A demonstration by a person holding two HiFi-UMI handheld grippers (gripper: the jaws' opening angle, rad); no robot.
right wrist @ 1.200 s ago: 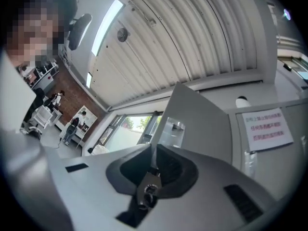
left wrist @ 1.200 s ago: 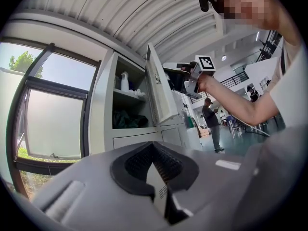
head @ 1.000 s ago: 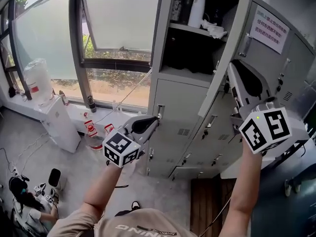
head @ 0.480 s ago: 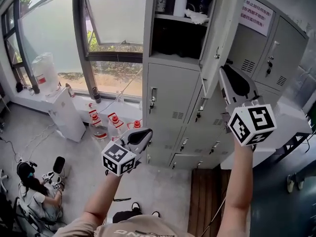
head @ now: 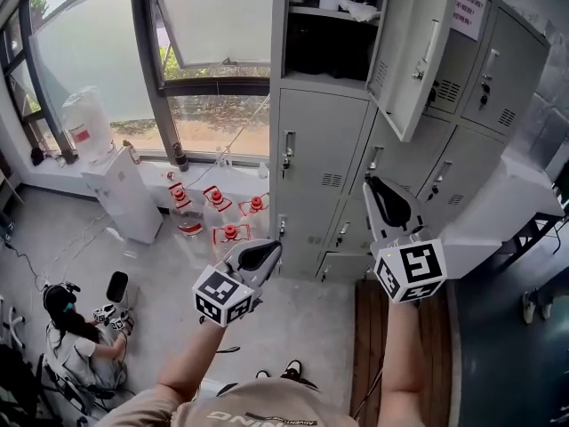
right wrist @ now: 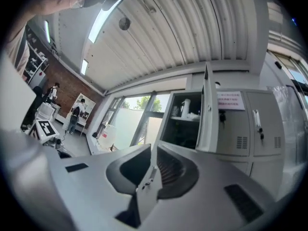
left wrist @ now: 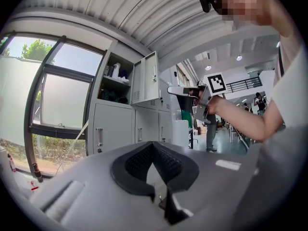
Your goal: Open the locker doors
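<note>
The locker doors (head: 462, 163) stand ahead of and above both tongs. One upper door (head: 418, 52) is already swung open, and the rows beneath it are shut. The left tongs (head: 262, 254) are closed and hold nothing. They point up towards the shut left-column door (head: 316, 163), whose handle (head: 287, 149) runs vertically, though they are well apart from it. The right tongs (head: 384, 198) are also closed and empty, and they look the nearer pair, with their tip showing against the second column of shut doors. Either pair would probably need to part its jaws and line up across an upright handle.

The head view alone shows the lower rows. The right gripper view looks into the open compartment, showing a bottle (right wrist: 185, 107) on the shelf and a notice (right wrist: 228, 101) on the neighbouring door. The left gripper view shows the right tongs from the side, clear of the lockers.
</note>
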